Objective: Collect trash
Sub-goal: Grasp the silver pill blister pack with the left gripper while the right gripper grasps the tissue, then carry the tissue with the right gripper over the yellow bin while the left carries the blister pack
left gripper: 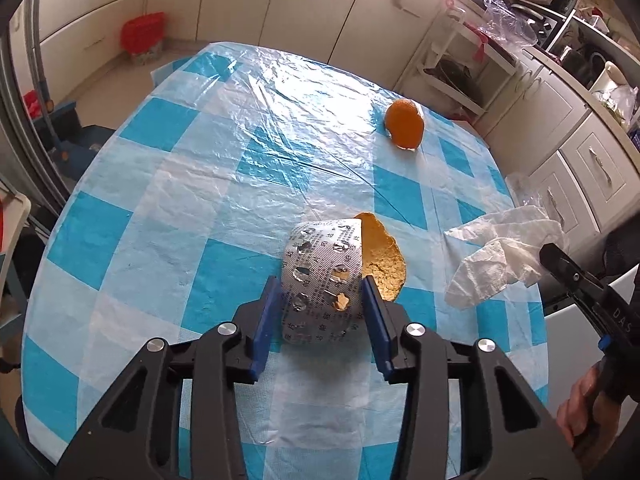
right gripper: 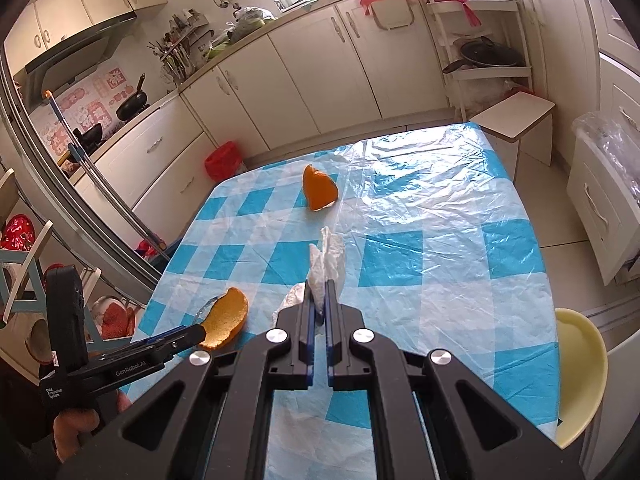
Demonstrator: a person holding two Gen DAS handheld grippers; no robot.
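Both tools mid-pickup, each loaded with one piece of trash.

Left gripper [left gripper: 323, 300]: jaws pinching a used foil blister pack [left gripper: 320, 276] across its width; the pack bows up between the blue pads. A curled orange peel piece [left gripper: 382, 260] sits right behind it at 1 o'clock, touching or tucked against the pack. Can't tell from the left wrist view whether the peel is caught in the grip too.

Right gripper [right gripper: 320, 296]: jaws nearly pressed together on a crumpled white tissue [right gripper: 328, 260], which sticks up past the fingertips toward 12 o'clock, with a loose fold hanging at 10 o'clock.

Farther out on the blue-checked table cover [right gripper: 440, 248]: a second, larger orange peel [right gripper: 318, 190] at 12 o'clock from the right gripper, well apart from both tools. That one is untouched.

No bin visible on the table. The red bag [right gripper: 224, 160] on the floor past the far table edge, at 11 o'clock, might be the trash, not certain.

Step, as I judge it: grasp done, carry pending. Next move calls for lifting both loads clear without letting go, dropping them in the bin, then coming back for the far peel.
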